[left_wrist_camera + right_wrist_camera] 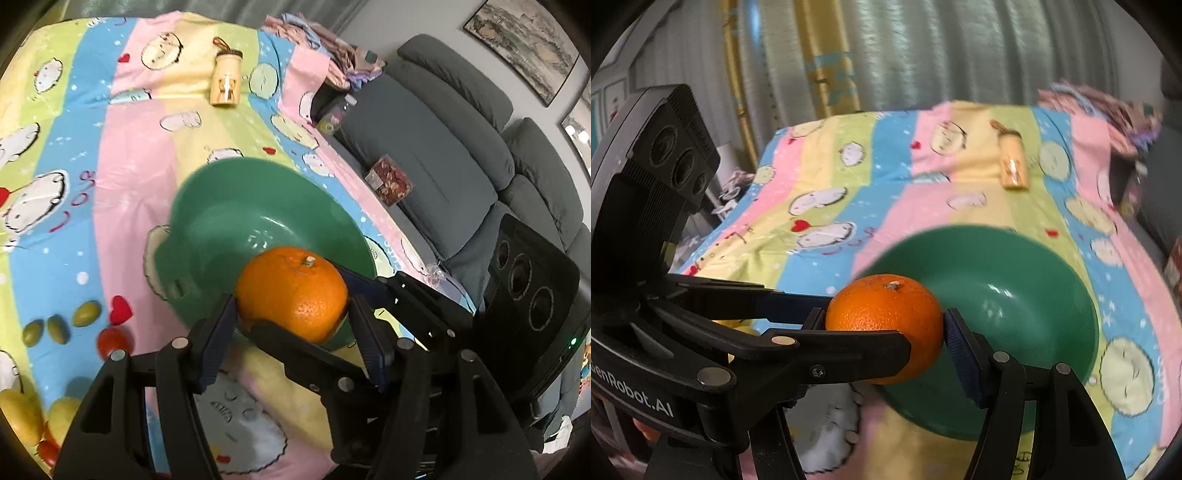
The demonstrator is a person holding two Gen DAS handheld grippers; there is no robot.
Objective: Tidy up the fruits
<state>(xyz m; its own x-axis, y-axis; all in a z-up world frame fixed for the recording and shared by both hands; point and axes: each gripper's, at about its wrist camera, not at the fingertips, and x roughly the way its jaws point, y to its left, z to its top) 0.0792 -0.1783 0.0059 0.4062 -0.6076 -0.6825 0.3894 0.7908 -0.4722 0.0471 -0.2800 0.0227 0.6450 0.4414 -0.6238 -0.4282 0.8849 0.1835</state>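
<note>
1. Above the near rim of one green bowl (pixel 236 206), a single orange (pixel 291 291) hangs with its stem end turned up, gripped from two directions at once.
2. Two hand-held grippers meet on that fruit: the left hand-held gripper (pixel 291 314) has its blue pads pressed against the orange's left and right sides, jaws about half apart.
3. From the right wrist view, the right hand-held gripper (pixel 886 328) likewise clamps the orange (pixel 884 319), its jaws at a similar middling width; the other tool's black finger crosses in front of the fruit.
4. Left of the bowl, on the striped cartoon cloth (pixel 122 155) that covers the surface, lie three green olive-like fruits (pixel 55 326) in a loose row.
5. Just beside them sits one small red tomato (pixel 112 341).
6. At the lower left edge are at least two yellow fruits (pixel 22 413), partly cut off by the frame, with another red piece below them.
7. One cream-coloured bottle (pixel 226 79) stands upright far behind the bowl.
8. Off the right edge of the cloth, a grey sofa (pixel 436 155) carries one packet of dried red pieces (pixel 389 181).
</note>
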